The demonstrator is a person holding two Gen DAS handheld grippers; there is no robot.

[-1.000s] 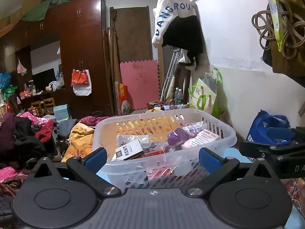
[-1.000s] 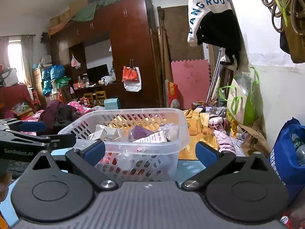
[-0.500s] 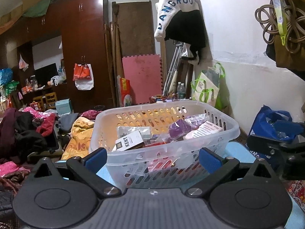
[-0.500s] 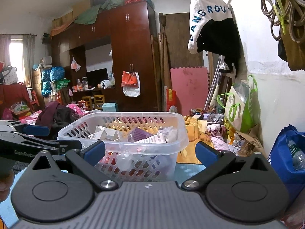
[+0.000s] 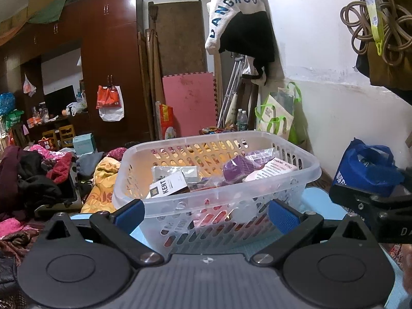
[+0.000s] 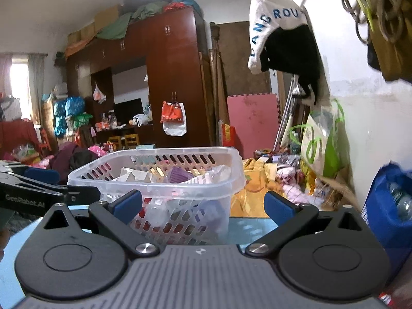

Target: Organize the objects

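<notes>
A clear plastic basket (image 5: pixel 303 172) stands on a light blue surface (image 5: pixel 316 203), also in the right wrist view (image 6: pixel 237 177). It holds a KENT box (image 5: pixel 167 185), a purple pouch (image 5: pixel 239 168), a pink "thank you" packet (image 5: pixel 273 170) and other packets. My left gripper (image 5: pixel 206 213) is open and empty, just in front of the basket. My right gripper (image 6: pixel 203 204) is open and empty, in front of the basket's right end. The right gripper's fingers show at the right edge of the left wrist view (image 5: pixel 370 200).
A blue bag (image 5: pixel 365 164) sits against the white wall at right. Piles of clothes (image 5: pixel 31 170) and a yellow cloth (image 5: pixel 103 177) lie to the left and behind. A dark wardrobe (image 5: pixel 110 59) and a pink mat (image 5: pixel 190 103) stand at the back.
Both grippers have tilted up a little, so the basket sits lower in both views. Both jaws stay open and empty.
</notes>
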